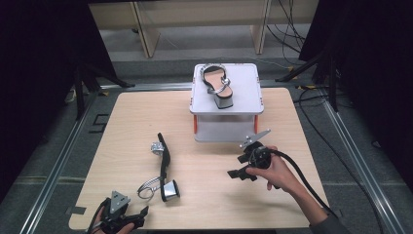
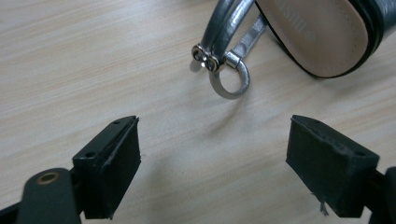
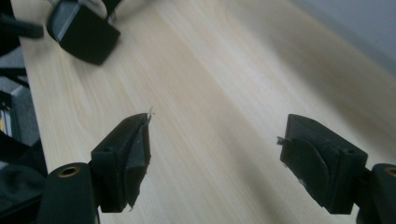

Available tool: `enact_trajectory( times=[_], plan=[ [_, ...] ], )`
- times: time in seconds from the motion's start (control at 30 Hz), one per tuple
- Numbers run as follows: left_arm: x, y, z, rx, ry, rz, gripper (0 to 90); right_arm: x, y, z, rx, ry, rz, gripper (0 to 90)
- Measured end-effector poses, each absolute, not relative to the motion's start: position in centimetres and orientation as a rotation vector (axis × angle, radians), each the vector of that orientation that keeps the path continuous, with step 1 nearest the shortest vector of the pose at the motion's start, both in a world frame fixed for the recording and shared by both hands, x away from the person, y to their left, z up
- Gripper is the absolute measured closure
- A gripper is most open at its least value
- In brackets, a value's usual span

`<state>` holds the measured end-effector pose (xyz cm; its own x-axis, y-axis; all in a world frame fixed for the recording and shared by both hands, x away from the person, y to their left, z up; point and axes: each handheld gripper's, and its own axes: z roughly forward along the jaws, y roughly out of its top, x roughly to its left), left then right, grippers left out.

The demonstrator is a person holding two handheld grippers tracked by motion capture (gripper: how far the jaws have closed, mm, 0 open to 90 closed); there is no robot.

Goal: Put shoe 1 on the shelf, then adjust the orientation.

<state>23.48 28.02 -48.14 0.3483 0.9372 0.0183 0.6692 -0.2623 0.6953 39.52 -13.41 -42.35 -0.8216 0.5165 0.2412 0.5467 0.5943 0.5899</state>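
Nearest the high camera, at the bottom left of the frame, the left gripper (image 1: 127, 218) sits in the person's left hand (image 1: 113, 225) over the near edge of the table (image 1: 122, 122), with its grey three-cornered plate on top. Its jaws stand wide apart with nothing between them. The left gripper view shows bare wood between the two black pads, and a silver ring (image 2: 229, 80) and a small buckle (image 2: 205, 56) of a sandal strap in the upper middle of the frame, with the pale tan insole at the upper right.

That sandal (image 1: 163, 168) lies on its side at lower centre-left of the high view, just up and right of the left gripper. It is black with a silver block heel (image 1: 170, 190) towards the camera, thin metallic straps looping at its left, and a sparkly ornament (image 1: 157, 146) near the toe end.

A second sandal (image 1: 218, 84) of the same kind stands upright on top of a white two-tier rack (image 1: 246, 92) at upper centre, heel towards the camera.

Right of centre, the right hand (image 1: 272, 170) holds the right gripper (image 1: 242, 165) just in front of the rack, with its cable trailing to the lower right. Its jaws are also apart and empty, and the right gripper view shows only wood grain between them.
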Motion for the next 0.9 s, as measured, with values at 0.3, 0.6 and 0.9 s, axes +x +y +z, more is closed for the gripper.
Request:
enact_trajectory(
  times=[0.3,0.6,0.9],
  plan=[
    [24.6,27.4,-47.8,2.035,1.315,0.626,34.6,38.4,-12.9,-43.6,-0.885,-2.790,-0.979,23.4],
    [25.4,26.9,-47.0,2.030,1.233,0.656,67.0,38.2,-13.9,-43.9,-0.862,-2.822,-1.000,23.7],
    [26.0,24.3,-44.7,1.978,1.065,0.697,75.5,38.0,-14.6,-43.7,-0.905,-2.781,-1.013,24.0]
  ],
)
